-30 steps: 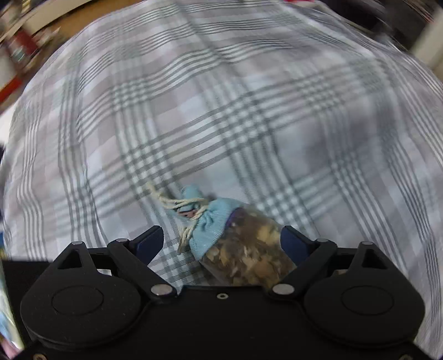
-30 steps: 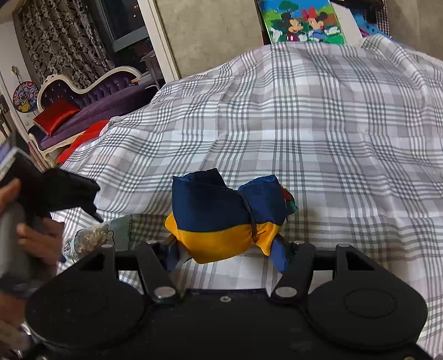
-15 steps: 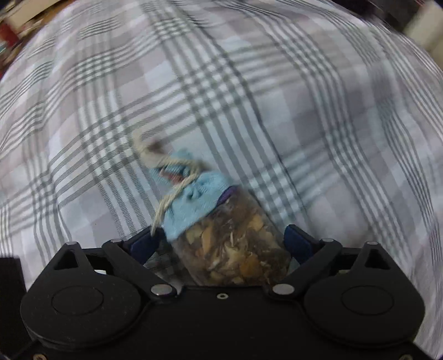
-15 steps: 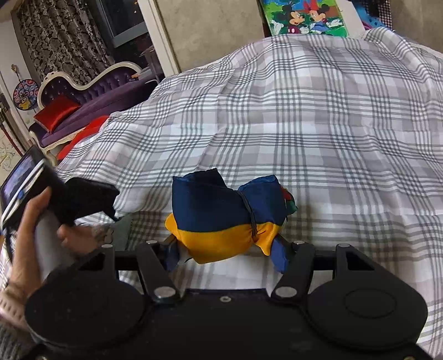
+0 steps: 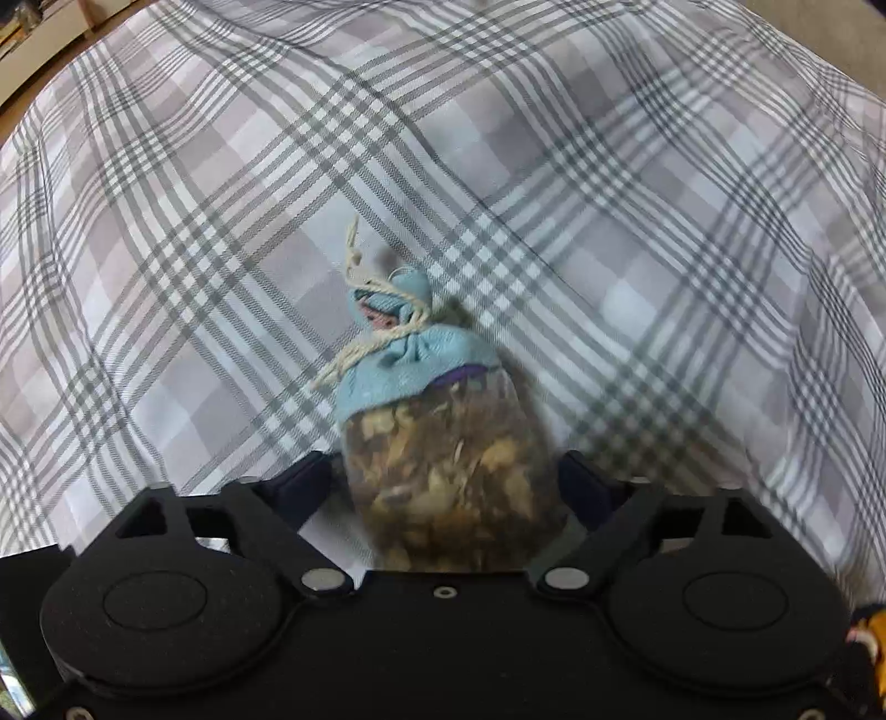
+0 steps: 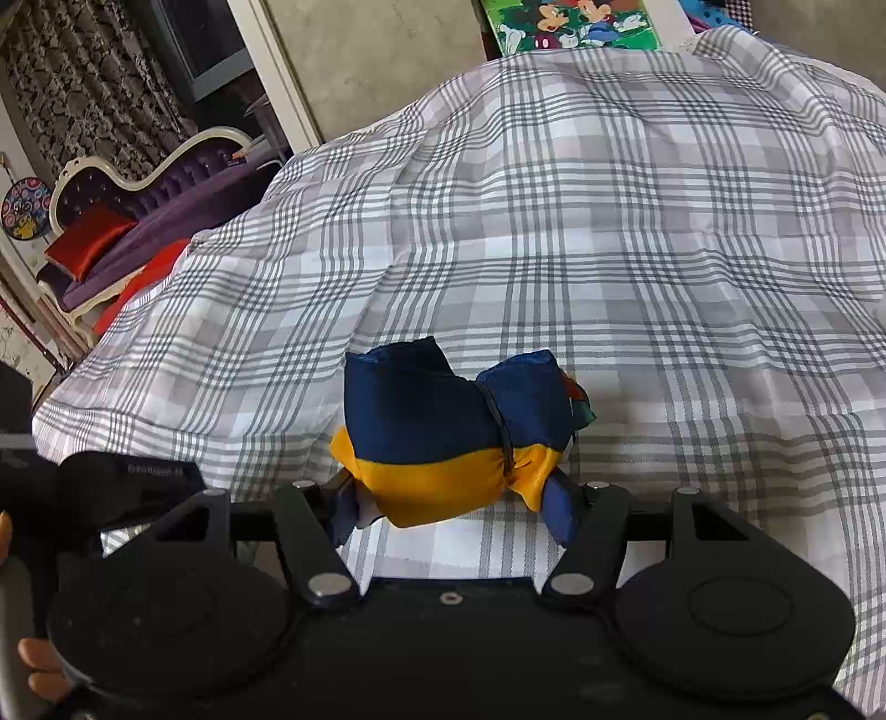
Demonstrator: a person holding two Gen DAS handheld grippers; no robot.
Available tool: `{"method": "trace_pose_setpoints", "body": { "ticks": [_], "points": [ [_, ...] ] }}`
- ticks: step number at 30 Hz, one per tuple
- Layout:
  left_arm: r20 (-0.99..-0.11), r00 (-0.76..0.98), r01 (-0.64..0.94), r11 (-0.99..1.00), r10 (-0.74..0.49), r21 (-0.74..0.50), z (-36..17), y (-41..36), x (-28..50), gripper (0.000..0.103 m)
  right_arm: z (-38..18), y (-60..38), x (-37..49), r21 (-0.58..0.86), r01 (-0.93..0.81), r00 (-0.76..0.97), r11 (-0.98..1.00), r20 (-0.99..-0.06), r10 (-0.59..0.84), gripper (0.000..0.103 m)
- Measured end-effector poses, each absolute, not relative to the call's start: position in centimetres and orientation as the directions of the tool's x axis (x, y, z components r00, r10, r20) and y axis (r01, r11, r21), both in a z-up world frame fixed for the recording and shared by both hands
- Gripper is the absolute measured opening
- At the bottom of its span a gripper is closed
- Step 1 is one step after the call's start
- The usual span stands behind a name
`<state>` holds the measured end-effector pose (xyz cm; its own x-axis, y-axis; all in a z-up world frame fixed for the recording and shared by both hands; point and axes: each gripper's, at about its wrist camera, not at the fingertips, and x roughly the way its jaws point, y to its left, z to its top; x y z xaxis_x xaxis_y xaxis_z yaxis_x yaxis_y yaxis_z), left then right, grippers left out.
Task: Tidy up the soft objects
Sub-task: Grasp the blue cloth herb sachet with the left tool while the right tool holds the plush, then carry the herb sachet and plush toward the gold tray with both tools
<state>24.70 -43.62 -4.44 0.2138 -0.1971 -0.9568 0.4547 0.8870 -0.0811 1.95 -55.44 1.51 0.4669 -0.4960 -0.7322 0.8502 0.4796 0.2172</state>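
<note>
A clear sachet of dried bits with a light blue cloth top tied with pale string (image 5: 437, 437) sits between my left gripper's (image 5: 446, 487) blue fingers (image 5: 302, 482), which press both its sides above the checked bedcover (image 5: 637, 249). My right gripper (image 6: 451, 498) is shut on a navy and yellow cloth pouch (image 6: 443, 437) cinched by a dark band, held just over the same cover (image 6: 637, 221). A sliver of that yellow pouch shows at the lower right edge of the left wrist view (image 5: 875, 637).
The left hand and its black gripper body (image 6: 88, 487) are at the lower left of the right wrist view. Beyond the bed are a purple sofa with a red cushion (image 6: 122, 221), a grey wall and a cartoon poster (image 6: 570, 22).
My left gripper has closed in around the sachet and turned, so the sachet now points straight ahead between the fingers. My right gripper has held still with its pouch.
</note>
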Motion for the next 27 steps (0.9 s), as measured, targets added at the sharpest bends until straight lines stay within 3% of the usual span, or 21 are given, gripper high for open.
{"method": "trace_pose_setpoints", "body": {
  "ticks": [2,4,7,8,9,13,16,22,27],
  "points": [
    [-0.958,0.213,0.440,0.894,-0.190,-0.079,-4.9,-44.3,25.5,0.099,1.5,-55.4,2.1,0.214,0.845,0.470,0.489,-0.734,-0.491,0.062],
    [-0.957,0.219,0.435,0.897,-0.190,-0.079,-4.9,-44.9,26.1,0.098,1.3,-55.5,2.4,0.207,0.844,0.466,0.494,-0.739,-0.487,0.062],
    [-0.950,0.223,0.459,0.883,-0.220,-0.097,-4.2,-45.4,25.7,0.069,0.8,-55.9,2.7,0.198,0.849,0.452,0.489,-0.752,-0.480,0.062],
    [-0.948,0.234,0.474,0.876,-0.216,-0.083,-3.7,-45.5,25.4,0.051,0.7,-56.1,2.7,0.198,0.850,0.449,0.487,-0.758,-0.474,0.062],
    [-0.947,0.227,0.495,0.865,-0.226,-0.088,-3.3,-45.7,25.2,0.046,0.6,-56.2,2.8,0.201,0.849,0.449,0.489,-0.762,-0.467,0.062],
    [-0.952,0.130,0.515,0.839,-0.278,-0.175,-2.5,-45.4,23.5,0.043,0.6,-56.5,2.7,0.188,0.833,0.452,0.521,-0.775,-0.442,0.062],
    [-0.952,0.116,0.568,0.805,-0.284,-0.171,-1.3,-45.6,20.3,0.043,1.3,-56.7,1.7,0.162,0.811,0.453,0.562,-0.783,-0.427,0.062],
    [-0.937,0.080,0.696,0.692,-0.340,-0.192,2.4,-46.8,13.3,0.043,3.0,-57.3,-4.6,0.198,0.818,0.461,0.540,-0.788,-0.408,0.062],
    [-0.925,0.005,0.782,0.578,-0.381,-0.234,5.0,-47.8,6.2,0.043,4.3,-57.2,-10.4,0.107,0.844,0.391,0.525,-0.792,-0.468,0.062]
  ]
}}
